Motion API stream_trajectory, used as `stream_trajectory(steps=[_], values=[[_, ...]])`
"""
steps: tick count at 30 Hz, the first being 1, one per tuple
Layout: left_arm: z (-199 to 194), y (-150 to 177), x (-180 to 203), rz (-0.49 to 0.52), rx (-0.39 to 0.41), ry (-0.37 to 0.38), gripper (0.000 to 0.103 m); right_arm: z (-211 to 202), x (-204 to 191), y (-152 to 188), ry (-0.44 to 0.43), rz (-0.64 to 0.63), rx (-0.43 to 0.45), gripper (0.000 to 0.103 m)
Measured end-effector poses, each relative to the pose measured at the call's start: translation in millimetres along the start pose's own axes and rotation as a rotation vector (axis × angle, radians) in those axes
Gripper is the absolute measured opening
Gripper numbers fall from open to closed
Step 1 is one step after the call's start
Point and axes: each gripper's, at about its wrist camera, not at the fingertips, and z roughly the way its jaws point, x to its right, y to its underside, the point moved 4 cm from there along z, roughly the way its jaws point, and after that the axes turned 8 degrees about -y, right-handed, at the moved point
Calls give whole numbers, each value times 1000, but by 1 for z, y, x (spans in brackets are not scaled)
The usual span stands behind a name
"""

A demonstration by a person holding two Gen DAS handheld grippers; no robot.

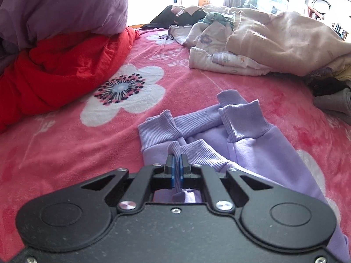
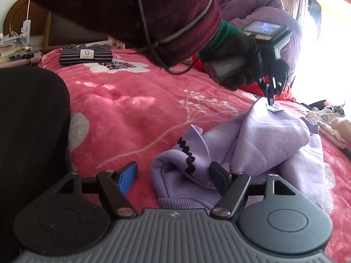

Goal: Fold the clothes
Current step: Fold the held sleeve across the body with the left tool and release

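Lilac sweatshirt (image 2: 274, 135) pinched in L gripper (image 1: 177, 164), R gripper (image 2: 173, 175) open beside it

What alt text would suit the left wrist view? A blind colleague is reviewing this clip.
The left gripper is shut on a ribbed edge of a lilac sweatshirt lying crumpled on a pink floral blanket. A red quilt lies to the left, and a pile of unfolded clothes sits beyond.

Letter "G" on white label (image 2: 85, 54), striped folded garment (image 2: 72, 55)
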Motion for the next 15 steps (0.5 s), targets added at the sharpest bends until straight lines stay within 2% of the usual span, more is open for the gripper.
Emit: stream_trajectory(steps=[3,7,11,15], values=[[-1,3,-4,-32,15,15,2,-13,-1,-10,13,-14,65,69],[-7,2,-1,-22,34,37,2,-26,-3,-21,49,-49,174,71],[-20,-8,4,-21,83,62,2,-2,-11,-17,52,-117,121,71],[-31,-18,5,-23,136,48,2,27,-19,-10,63,-189,17,71]])
